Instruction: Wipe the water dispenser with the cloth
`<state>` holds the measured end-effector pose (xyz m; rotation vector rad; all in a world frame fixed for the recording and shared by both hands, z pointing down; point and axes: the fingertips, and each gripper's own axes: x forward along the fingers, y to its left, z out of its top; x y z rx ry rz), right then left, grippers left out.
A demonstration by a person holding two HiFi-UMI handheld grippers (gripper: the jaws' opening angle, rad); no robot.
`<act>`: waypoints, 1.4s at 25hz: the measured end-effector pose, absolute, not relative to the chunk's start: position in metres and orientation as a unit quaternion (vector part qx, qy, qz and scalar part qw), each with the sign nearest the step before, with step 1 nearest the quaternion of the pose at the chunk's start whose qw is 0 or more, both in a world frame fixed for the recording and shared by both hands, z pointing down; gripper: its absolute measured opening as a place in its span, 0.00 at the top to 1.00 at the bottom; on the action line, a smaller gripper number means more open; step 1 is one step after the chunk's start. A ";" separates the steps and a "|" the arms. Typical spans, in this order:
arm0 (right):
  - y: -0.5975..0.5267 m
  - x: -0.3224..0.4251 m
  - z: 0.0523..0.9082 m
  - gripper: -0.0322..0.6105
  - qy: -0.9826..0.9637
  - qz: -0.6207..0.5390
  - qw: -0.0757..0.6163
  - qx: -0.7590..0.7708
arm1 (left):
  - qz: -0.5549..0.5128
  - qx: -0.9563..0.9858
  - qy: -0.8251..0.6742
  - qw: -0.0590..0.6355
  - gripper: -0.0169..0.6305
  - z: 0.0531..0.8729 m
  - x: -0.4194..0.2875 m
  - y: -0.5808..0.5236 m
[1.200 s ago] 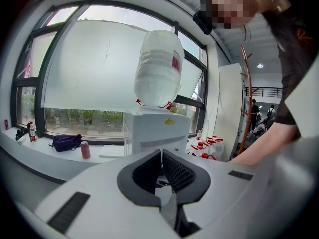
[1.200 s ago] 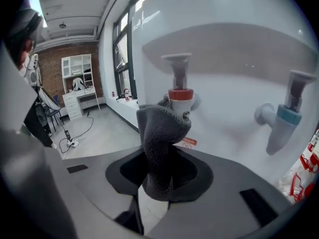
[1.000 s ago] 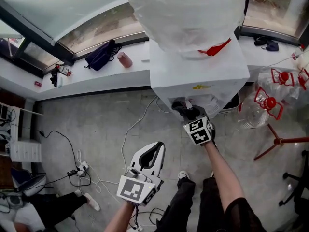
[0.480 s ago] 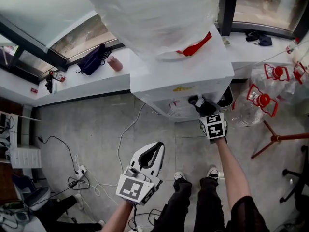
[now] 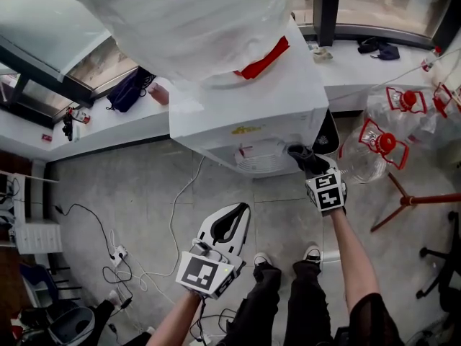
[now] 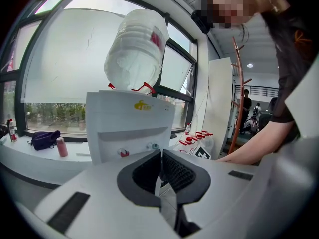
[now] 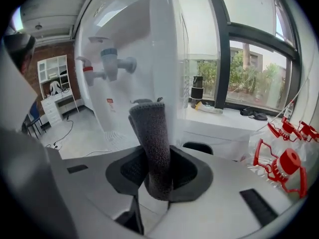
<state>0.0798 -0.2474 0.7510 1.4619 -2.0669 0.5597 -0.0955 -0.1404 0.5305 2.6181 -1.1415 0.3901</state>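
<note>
The white water dispenser [image 5: 248, 114] stands under an upturned clear bottle [image 5: 194, 20]; its taps show in the left gripper view [image 6: 137, 148] and up close in the right gripper view [image 7: 107, 66]. My right gripper [image 5: 311, 166] is shut on a dark grey cloth [image 7: 153, 148], folded and sticking up between the jaws, pressed at the dispenser's front right corner [image 7: 169, 83]. The cloth [image 5: 301, 156] meets that corner in the head view. My left gripper [image 5: 227, 229] hangs low over the floor, away from the dispenser, jaws shut and holding nothing [image 6: 160, 171].
Several empty water bottles with red handles [image 5: 385, 135] lie to the dispenser's right, beside a red stand leg [image 5: 410, 204]. A white sill [image 5: 108, 125] with a dark bag [image 5: 128, 89] runs behind. Cables [image 5: 173, 215] and a power strip [image 5: 119, 254] lie on the grey floor.
The right gripper with the cloth has slid rightward along the dispenser's front, from under the taps to its right corner. The head view has shifted. The left gripper stayed low and shut.
</note>
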 end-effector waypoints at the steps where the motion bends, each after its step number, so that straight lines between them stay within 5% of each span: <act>1: -0.245 0.081 0.751 0.77 -0.767 0.210 0.268 0.544 | 0.133 0.901 -0.392 0.129 0.93 0.530 -0.093 -0.141; 21: -0.204 -0.137 0.826 0.78 -0.835 0.262 0.228 0.426 | 0.138 0.877 -0.442 0.125 0.93 0.573 -0.148 -0.132; 35: -0.221 -0.075 0.848 0.78 -0.794 0.290 0.222 0.486 | 0.147 0.877 -0.436 0.138 0.93 0.595 -0.156 -0.132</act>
